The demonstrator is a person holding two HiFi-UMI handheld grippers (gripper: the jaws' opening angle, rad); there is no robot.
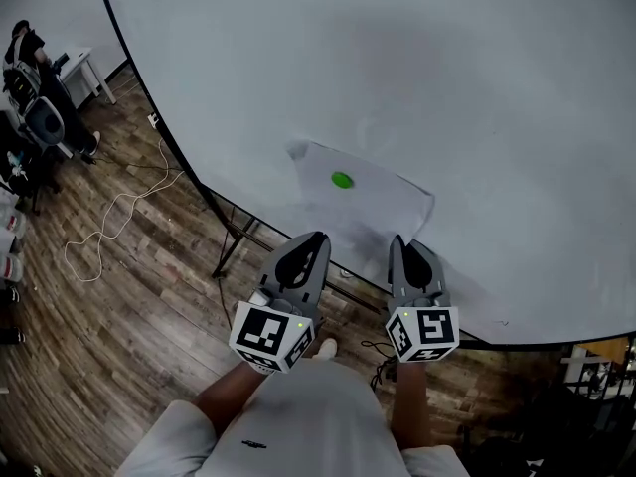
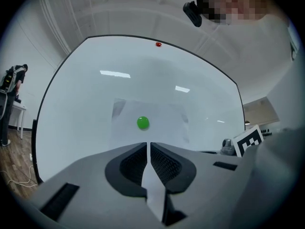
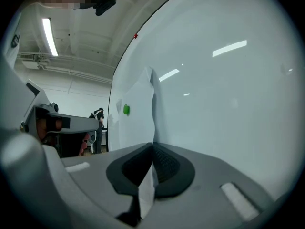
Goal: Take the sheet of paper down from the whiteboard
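Paper (image 1: pixel 376 207) on whiteboard (image 1: pixel 457 68) is pinched by left tongs (image 1: pixel 315 240) and right tongs (image 1: pixel 397 243).

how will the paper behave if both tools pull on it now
Probably floppy: the sheet of paper bows off the whiteboard beside the right tool. Likely light, yet the green magnet pins it, so a hard tug may tear it.

**No writing I can read**

I find no word, number or brand here. The marker cube (image 1: pixel 270 334) on my left gripper (image 1: pixel 316 238) and the marker cube (image 1: pixel 424 332) on my right gripper (image 1: pixel 397 242) carry only black-and-white square patterns, not letters. The whiteboard (image 1: pixel 447 87) and the sheet of paper (image 1: pixel 373 217) show no print. A small dark mark (image 1: pixel 253 445) on my shirt (image 1: pixel 308 415) is too small to read.
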